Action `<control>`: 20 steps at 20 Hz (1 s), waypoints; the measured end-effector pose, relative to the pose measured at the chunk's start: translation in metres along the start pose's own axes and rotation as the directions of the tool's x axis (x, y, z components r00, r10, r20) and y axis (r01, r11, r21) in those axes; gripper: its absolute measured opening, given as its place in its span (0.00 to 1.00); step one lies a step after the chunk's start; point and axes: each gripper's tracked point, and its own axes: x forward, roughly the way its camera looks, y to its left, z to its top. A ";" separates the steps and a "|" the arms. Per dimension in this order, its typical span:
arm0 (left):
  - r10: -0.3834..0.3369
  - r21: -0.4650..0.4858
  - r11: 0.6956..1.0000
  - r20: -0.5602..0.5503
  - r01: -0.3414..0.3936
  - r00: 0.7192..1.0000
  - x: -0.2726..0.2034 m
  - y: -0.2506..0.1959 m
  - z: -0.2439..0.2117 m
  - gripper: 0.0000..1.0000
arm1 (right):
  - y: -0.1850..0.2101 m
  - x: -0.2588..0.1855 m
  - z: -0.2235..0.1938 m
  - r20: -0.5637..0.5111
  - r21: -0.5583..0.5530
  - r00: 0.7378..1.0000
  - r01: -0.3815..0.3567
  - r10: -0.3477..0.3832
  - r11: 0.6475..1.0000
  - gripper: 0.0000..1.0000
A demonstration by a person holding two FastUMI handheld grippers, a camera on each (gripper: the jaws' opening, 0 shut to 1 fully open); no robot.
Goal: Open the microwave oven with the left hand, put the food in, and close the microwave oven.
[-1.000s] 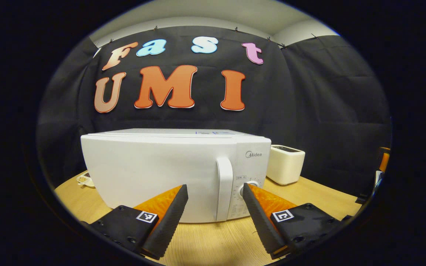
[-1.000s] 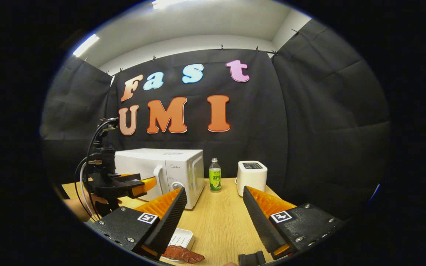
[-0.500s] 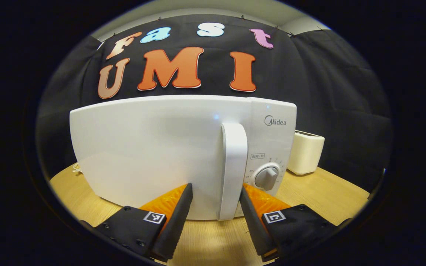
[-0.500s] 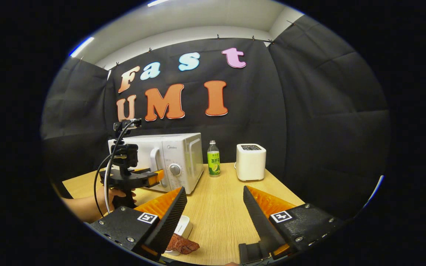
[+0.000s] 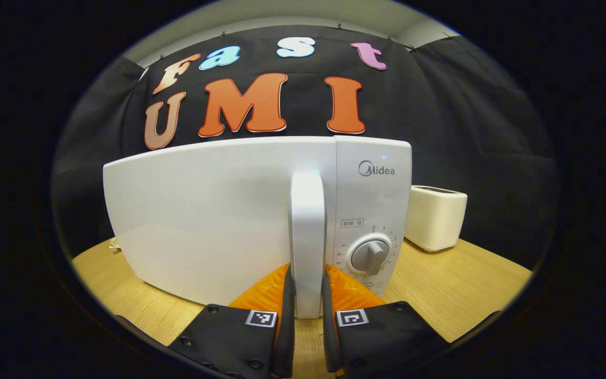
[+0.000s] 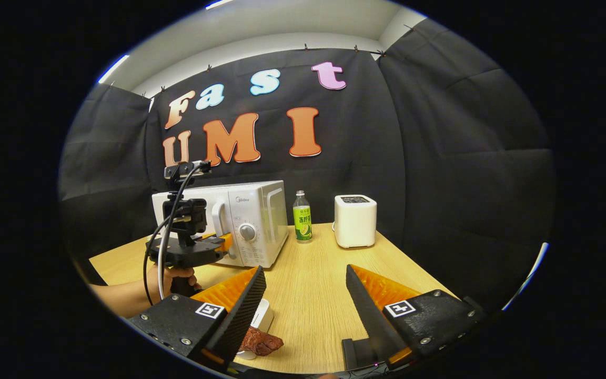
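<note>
Left gripper [image 5: 307, 295] clenched on the microwave [image 5: 219, 221] door handle [image 5: 307, 237] — white upright bar, long axis vertical, door closed and facing the gripper. Grey round dial [image 5: 370, 256] just right of it, white toaster [image 5: 436, 217] further right. Right gripper [image 6: 305, 295] released, low over the wooden worktop [image 6: 313, 295] — reddish-brown food [image 6: 262, 342] on a white dish [image 6: 261, 316] beside its left finger; green bottle [image 6: 302, 217] ahead.

Left gripper view sits super close, staring straight at the microwave [image 5: 261, 221] door. Right gripper view hangs way back over the tabletop [image 6: 313, 284], catching that same microwave [image 6: 245, 223] off to its left.
</note>
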 end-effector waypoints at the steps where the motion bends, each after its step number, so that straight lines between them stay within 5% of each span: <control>1: -0.006 0.008 1.000 -0.012 0.006 1.000 -0.002 0.000 -0.001 0.27 | -0.001 0.000 -0.002 -0.005 0.007 1.000 0.002 -0.002 1.000 0.95; 5: -0.005 0.017 1.000 -0.011 0.005 1.000 -0.001 0.002 0.002 0.16 | 0.001 -0.002 -0.006 -0.026 0.039 1.000 0.000 0.001 0.999 0.95; 11: -0.007 0.005 1.000 -0.038 0.007 0.999 -0.009 0.002 -0.004 0.16 | -0.001 -0.009 -0.008 -0.032 0.043 0.999 0.013 -0.011 0.999 0.95; 20: -0.073 0.066 0.995 0.020 0.071 0.997 -0.094 0.020 -0.009 0.16 | 0.022 -0.019 -0.014 -0.058 0.100 0.998 -0.022 0.028 0.995 0.94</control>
